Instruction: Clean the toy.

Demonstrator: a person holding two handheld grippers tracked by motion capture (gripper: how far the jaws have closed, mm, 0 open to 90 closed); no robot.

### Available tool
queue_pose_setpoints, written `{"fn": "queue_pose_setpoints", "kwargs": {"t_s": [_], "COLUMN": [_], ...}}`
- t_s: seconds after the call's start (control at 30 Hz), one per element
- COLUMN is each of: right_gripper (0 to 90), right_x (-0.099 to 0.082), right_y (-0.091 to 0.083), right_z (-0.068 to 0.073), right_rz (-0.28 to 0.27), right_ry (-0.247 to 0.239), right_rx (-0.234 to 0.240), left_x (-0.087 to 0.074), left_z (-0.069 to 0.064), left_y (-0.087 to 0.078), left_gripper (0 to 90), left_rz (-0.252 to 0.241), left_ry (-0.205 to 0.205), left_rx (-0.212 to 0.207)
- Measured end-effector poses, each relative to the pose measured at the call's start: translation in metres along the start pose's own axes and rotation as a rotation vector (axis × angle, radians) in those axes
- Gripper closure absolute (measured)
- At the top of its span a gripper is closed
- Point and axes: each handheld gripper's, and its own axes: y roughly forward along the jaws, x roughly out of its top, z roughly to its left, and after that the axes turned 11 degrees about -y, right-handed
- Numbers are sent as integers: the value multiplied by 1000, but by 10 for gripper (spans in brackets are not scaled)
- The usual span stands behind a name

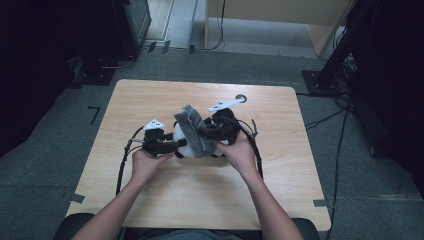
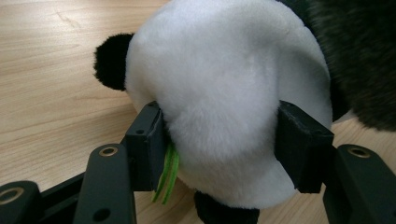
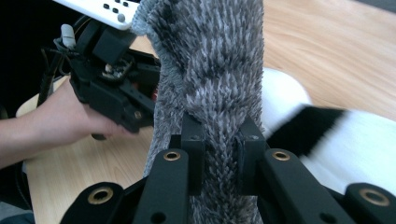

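A black-and-white plush panda [image 2: 224, 79] lies on the wooden table [image 1: 150, 100], and my left gripper [image 2: 223, 144] is shut on its white body, one jaw pressed in on each side. A green tag [image 2: 169, 175] hangs by the left jaw. My right gripper [image 3: 223, 154] is shut on a grey fuzzy cloth [image 3: 210, 70] that stands up between its jaws, over the panda [image 3: 336, 144]. In the high view the left gripper [image 1: 179, 144] holds the panda [image 1: 181, 140] from the left, and the right gripper [image 1: 204, 132] holds the cloth [image 1: 194, 131] draped across it.
The table's edges [image 1: 280, 88] are all within sight, with grey carpet around them. Cables [image 1: 122, 165] trail from both grippers across the tabletop. A small round mark [image 1: 241, 98] sits near the far edge. In the right gripper view a hand [image 3: 60, 121] holds the left gripper [image 3: 112, 88].
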Motion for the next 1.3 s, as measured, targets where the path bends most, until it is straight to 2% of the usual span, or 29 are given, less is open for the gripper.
{"fn": "queue_pose_setpoints", "kwargs": {"t_s": [0.13,0.23,0.3,0.37,0.5,0.6,0.77,0.93,1.3], "right_gripper": [789,786,785,785,781,780,773,777,775], "right_x": [7,0,-7,-10,-11,-16,-26,-38,-60], "right_y": [27,47,53,52,45,37,16,-6,-38], "right_z": [0,-6,-11,-12,-12,-18,-30,-42,-56], "right_rz": [40,90,75,63,79,69,49,20,-3], "right_ry": [-15,6,23,15,-17,12,70,128,206], "right_rx": [21,13,23,12,-43,-50,-87,-107,-149], "left_x": [-2,-4,-4,-4,-3,-2,-1,1,4], "left_z": [0,0,1,1,1,1,2,2,4], "left_y": [-1,-1,0,0,1,1,0,1,2], "left_gripper": [399,399,399,399,399,400,402,403,403], "left_rz": [1,-1,-1,-7,-7,0,21,18,25], "left_ry": [3,6,7,7,8,7,23,19,10], "left_rx": [2,9,9,5,2,0,3,-4,-20]}}
